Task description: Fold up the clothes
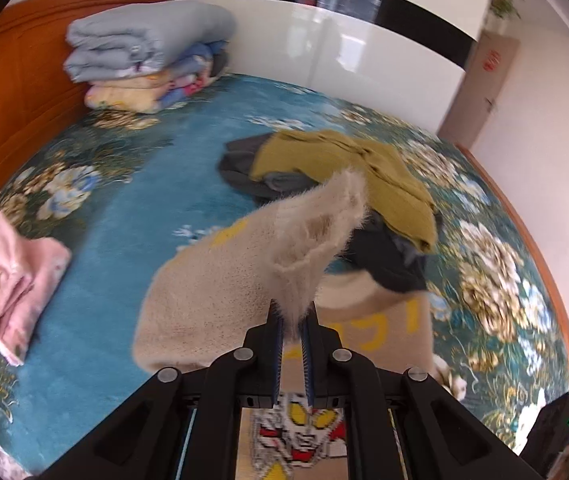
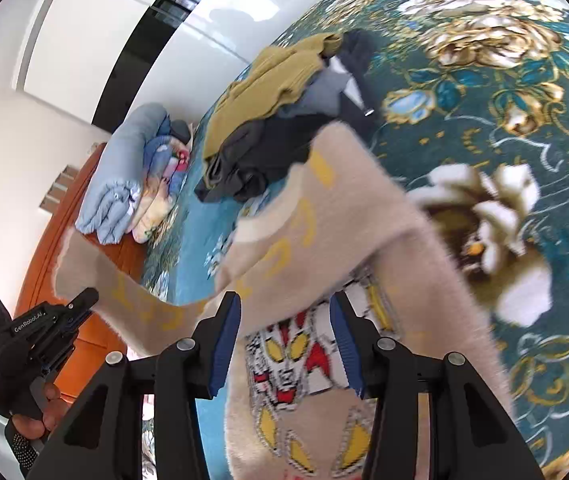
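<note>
Left gripper (image 1: 292,322) pinches a beige sweater (image 1: 220,292) sleeve, lifted at frame centre. Right gripper (image 2: 286,312) jaws spread, sweater body between them, not clamped. Sweater lies lower centre on the floral bedspread (image 1: 132,184), touching the olive-and-dark clothes pile (image 1: 336,176) behind.

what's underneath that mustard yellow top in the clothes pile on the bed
Under the mustard yellow top lie dark charcoal and grey garments, crumpled on the floral bedspread. How many pieces, and anything deeper in the pile, is covered.
</note>
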